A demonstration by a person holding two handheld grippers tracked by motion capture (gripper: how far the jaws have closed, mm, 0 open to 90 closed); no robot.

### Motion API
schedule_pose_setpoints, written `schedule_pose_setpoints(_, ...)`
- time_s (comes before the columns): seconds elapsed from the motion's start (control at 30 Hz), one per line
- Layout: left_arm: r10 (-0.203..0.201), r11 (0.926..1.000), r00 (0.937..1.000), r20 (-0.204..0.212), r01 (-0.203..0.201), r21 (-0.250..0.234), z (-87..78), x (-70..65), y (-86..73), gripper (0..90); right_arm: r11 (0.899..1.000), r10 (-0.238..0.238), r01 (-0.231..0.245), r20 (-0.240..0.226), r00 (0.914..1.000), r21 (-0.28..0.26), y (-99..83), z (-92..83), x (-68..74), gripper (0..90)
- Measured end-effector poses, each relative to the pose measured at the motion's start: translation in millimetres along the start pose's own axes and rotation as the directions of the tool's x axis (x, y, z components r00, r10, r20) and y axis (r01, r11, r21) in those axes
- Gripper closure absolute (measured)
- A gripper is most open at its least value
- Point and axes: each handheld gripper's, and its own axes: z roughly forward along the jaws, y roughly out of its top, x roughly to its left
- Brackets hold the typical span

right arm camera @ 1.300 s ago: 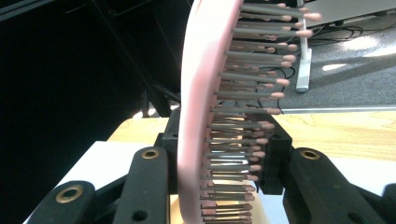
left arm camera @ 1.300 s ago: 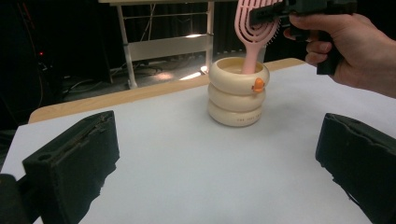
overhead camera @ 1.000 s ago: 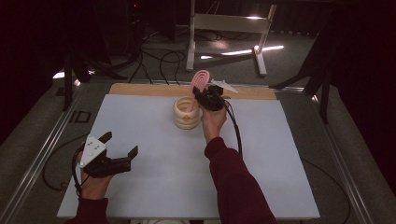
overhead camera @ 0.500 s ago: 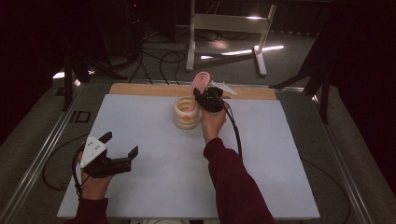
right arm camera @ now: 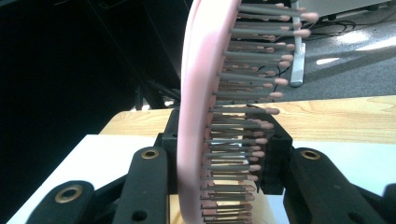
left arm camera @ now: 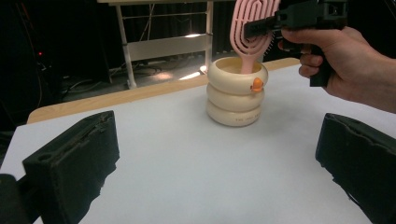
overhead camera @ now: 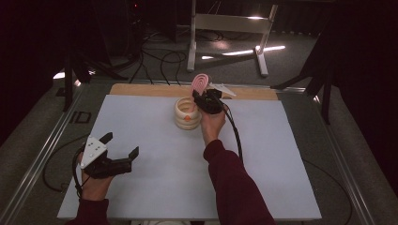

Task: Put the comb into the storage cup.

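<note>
Right gripper (overhead camera: 202, 97) clenched on pink oval vented plastic hairbrush (left arm camera: 252, 28), handle inside cream ribbed ceramic holder (left arm camera: 237, 95). Keep brush upright, lower gently, then release. Left gripper (overhead camera: 121, 146) released, idle.

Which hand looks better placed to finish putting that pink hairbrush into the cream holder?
Right. The right gripper is shut on the pink hairbrush, whose handle is already inside the cream holder. The left gripper rests open, well apart near the table's front edge.
</note>
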Motion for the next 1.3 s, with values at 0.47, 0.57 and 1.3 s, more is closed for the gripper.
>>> schedule_pose_setpoints(0.47,0.000,1.0000,1.0000,0.001,0.000,0.002,0.5,-0.3,-0.3,0.1,1.000,-0.008,0.008,-0.007,0.9999,0.015,-3.3,2.9,5.7,63.4)
schedule_pose_setpoints(0.57,-0.002,1.0000,1.0000,0.001,0.002,0.002,0.7,0.0,-0.5,0.1,1.000,-0.004,0.004,-0.007,1.0000,0.017,-3.5,2.9,4.6,63.4)
schedule_pose_setpoints(1.3,0.002,1.0000,1.0000,0.002,-0.002,0.006,1.9,-1.2,-0.8,0.1,0.999,-0.010,0.010,-0.016,0.9998,0.033,-2.9,1.7,-1.7,61.0)
